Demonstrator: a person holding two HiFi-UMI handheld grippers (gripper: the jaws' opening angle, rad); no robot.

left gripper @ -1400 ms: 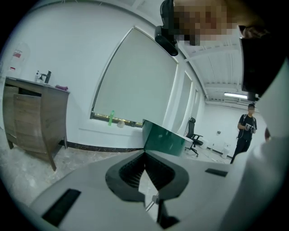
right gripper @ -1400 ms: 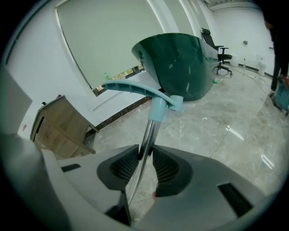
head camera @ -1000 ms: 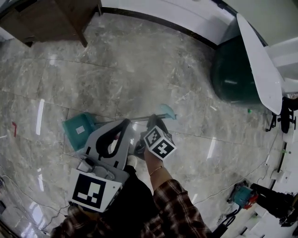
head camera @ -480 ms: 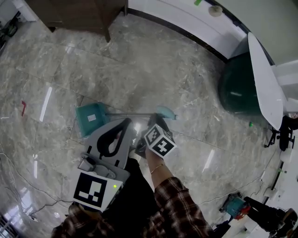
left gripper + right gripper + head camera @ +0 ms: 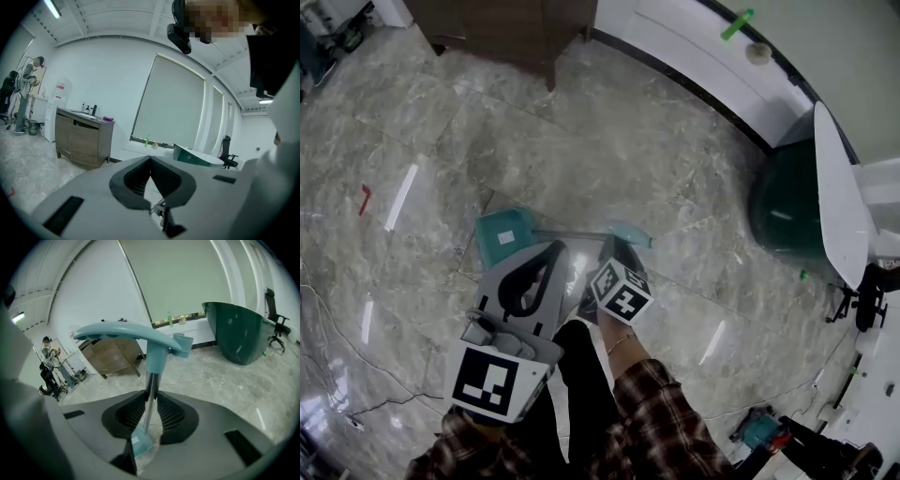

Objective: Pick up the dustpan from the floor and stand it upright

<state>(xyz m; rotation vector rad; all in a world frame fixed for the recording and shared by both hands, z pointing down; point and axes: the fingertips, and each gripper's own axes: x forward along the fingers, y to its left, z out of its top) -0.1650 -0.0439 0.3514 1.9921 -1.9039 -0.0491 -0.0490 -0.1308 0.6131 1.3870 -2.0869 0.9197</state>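
My right gripper (image 5: 150, 401) has just been closing its fingers (image 5: 170, 414) on the thin shaft of the dustpan (image 5: 492, 234) below the handle, pan end toward the floor (image 5: 609, 141) at 9 o'clock, and my left gripper (image 5: 150, 159) is pinched together and empty, so I fear the smooth shaft slips or swings while I raise it.

one dustpan (image 5: 500, 239), two grippers (image 5: 546, 251) (image 5: 614, 248), one cabinet (image 5: 516, 19)

Your left gripper (image 5: 150, 160) points level across the room, its dark fingers (image 5: 134, 177) meeting at the tips with nothing clamped between them; beyond, a wooden cabinet (image 5: 83, 142) topped with bottles (image 5: 89, 109) stands against the white wall (image 5: 108, 79), beside a wide drawn window blind (image 5: 173, 108), a green-sided desk (image 5: 190, 154) and a black office chair (image 5: 227, 151)
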